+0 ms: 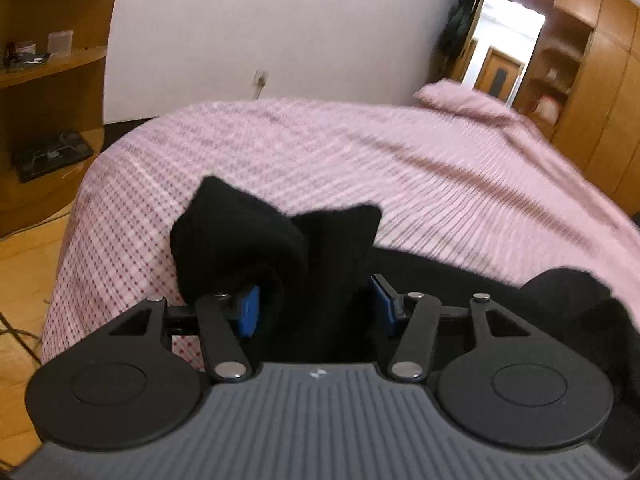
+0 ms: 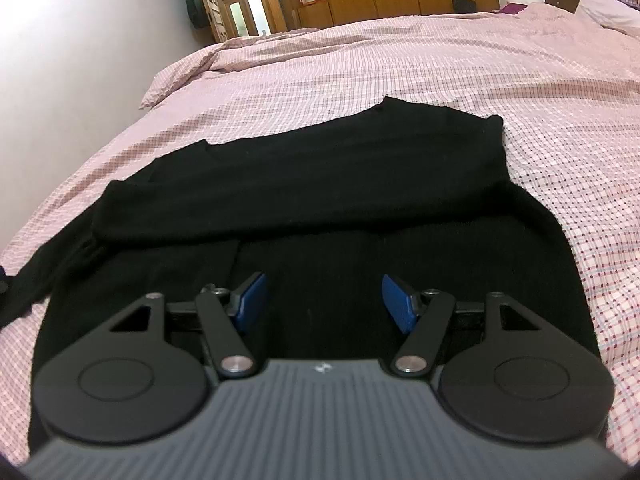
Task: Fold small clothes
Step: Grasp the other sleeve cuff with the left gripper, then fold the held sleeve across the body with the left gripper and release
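A black knitted garment (image 2: 320,168) lies spread flat on the pink checked bed cover (image 2: 440,60), with one fold laid across its middle. In the right wrist view my right gripper (image 2: 324,300) hovers open over the garment's near part, its blue pads apart with only flat cloth beneath. In the left wrist view a bunched end of the black garment (image 1: 240,232) stands up in two peaks between the blue pads. My left gripper (image 1: 316,300) is shut on that cloth, which drapes over the left pad. More black cloth (image 1: 560,300) lies at the right.
The bed cover (image 1: 400,152) ends at a rounded corner on the left, above a wooden floor (image 1: 24,280). A wooden shelf unit (image 1: 48,60) stands left, wardrobes (image 1: 600,80) and a doorway (image 1: 508,40) right. A white pillow (image 2: 608,8) lies at the far right.
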The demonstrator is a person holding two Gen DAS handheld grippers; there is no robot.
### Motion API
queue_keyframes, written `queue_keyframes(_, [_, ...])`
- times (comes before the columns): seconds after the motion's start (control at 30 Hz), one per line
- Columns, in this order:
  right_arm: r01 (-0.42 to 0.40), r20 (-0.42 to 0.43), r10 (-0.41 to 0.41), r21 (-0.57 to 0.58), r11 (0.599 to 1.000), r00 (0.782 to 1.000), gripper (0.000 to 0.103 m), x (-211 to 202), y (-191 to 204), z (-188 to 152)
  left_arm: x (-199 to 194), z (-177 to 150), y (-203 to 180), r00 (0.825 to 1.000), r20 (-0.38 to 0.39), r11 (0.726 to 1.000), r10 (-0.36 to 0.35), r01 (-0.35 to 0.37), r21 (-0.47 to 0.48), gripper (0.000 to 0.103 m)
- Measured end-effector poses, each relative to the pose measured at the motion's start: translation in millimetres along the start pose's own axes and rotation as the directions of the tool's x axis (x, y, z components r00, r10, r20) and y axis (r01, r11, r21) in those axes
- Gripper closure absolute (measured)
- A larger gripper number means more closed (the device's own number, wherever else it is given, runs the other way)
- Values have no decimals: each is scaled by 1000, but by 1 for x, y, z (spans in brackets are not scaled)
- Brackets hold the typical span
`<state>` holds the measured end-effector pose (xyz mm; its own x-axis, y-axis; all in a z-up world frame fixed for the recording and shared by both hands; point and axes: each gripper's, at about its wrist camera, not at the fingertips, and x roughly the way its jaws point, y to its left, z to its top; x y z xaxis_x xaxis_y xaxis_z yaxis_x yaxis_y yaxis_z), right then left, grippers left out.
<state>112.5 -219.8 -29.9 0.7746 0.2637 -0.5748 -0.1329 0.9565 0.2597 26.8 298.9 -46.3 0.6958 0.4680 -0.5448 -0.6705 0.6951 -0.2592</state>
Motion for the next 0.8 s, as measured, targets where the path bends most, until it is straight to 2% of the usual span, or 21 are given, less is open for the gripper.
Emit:
queue_keyframes(0.13, [0,1,0,10,1000,1000,37,0,-3,0,3,0,-8,999,21,998,30,-31,53,44])
queue_keyframes(0.2, [-2,4,2,15,1000,1000,37,-1,-3,0,2,4,-7,999,30,999,27,-28,42,79])
queue_keyframes(0.27, [-6,8,6,17,1000,1000,37,-2,-4,1,-2,13,-3,999,31,1000,-28,27,5,85])
queue_keyframes(0.33, [-9,17,9,15,1000,1000,37,-4,-4,2,-12,25,-2,994,70,996,-80,82,-27,86])
queue_keyframes(0.4, [-13,29,13,16,1000,999,37,-7,-4,3,-25,39,-8,987,129,995,-99,102,-18,86])
queue_keyframes(0.5, [-21,45,20,16,1000,999,37,-11,-4,5,-47,63,-18,967,223,991,-126,134,-21,86])
queue_keyframes(0.6, [-26,58,25,13,1000,998,37,-14,-5,6,-69,83,-33,937,290,978,-195,208,-12,86])
queue_keyframes(0.8, [-31,69,29,24,999,997,37,-18,-7,7,-100,95,-91,873,307,925,-378,366,99,86])
